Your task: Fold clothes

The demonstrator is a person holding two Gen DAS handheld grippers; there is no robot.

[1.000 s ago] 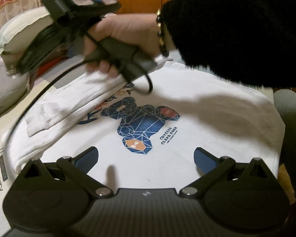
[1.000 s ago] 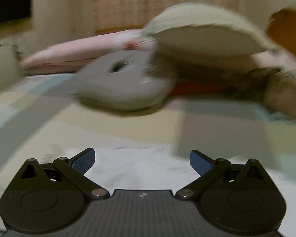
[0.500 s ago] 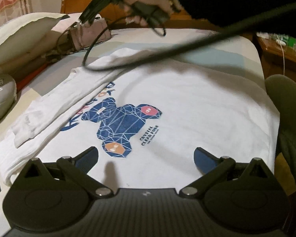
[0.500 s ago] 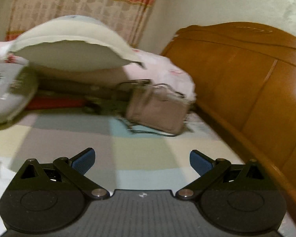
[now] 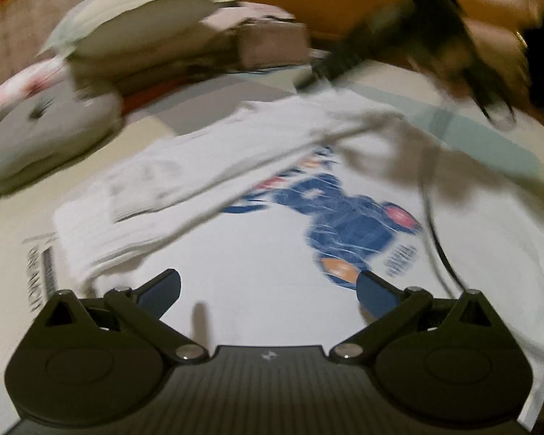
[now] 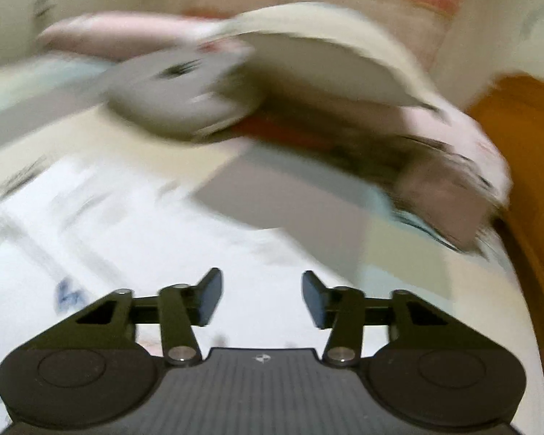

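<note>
A white t-shirt (image 5: 257,246) with a blue bear print (image 5: 351,224) lies flat on the bed, its left side and sleeve (image 5: 185,181) folded inward. My left gripper (image 5: 268,290) is open and empty, low over the shirt's near part. My right gripper (image 6: 261,297) has its jaws partly closed with a clear gap and nothing between them; it hovers over the shirt's white cloth (image 6: 134,239). In the left wrist view the right gripper is a dark blur (image 5: 409,32) over the shirt's far edge. Both views are motion-blurred.
At the head of the bed lie a grey round cushion (image 5: 47,134), a cream pillow (image 5: 137,25) and a brownish bag (image 5: 268,43). A wooden headboard (image 6: 526,152) stands on the right. A black cable (image 5: 435,239) hangs over the shirt.
My right gripper swung from facing the headboard back toward the shirt and its jaws narrowed. The left gripper shifted left; the print now sits right of centre.
</note>
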